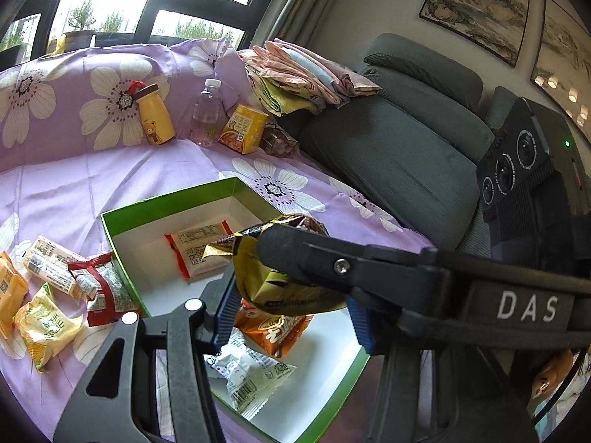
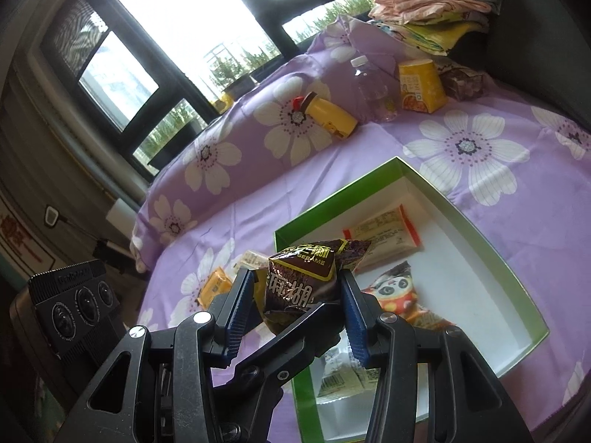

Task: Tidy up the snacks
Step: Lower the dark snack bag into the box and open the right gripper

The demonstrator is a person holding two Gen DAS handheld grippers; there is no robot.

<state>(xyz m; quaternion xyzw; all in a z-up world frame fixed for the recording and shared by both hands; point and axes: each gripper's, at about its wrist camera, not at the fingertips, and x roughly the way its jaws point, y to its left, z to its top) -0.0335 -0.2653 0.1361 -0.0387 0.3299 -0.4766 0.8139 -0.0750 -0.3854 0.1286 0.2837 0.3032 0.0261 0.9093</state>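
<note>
Both grippers (image 1: 291, 310) (image 2: 299, 313) on sesame packet (image 2: 306, 277)

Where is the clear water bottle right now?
The water bottle stands at the back against the purple floral pillow, between the yellow bear bottle and yellow carton.

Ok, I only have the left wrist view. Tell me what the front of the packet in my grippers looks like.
Observer: The packet front is dark brown, SESAME printed on a gold band.
Operator: Now report the right gripper's hold.
Observer: The right gripper has both blue pads pressed on the packet's sides.
Operator: Describe the orange packet in the box.
Observer: The orange packet shows a panda face and lies inside the green box.
</note>
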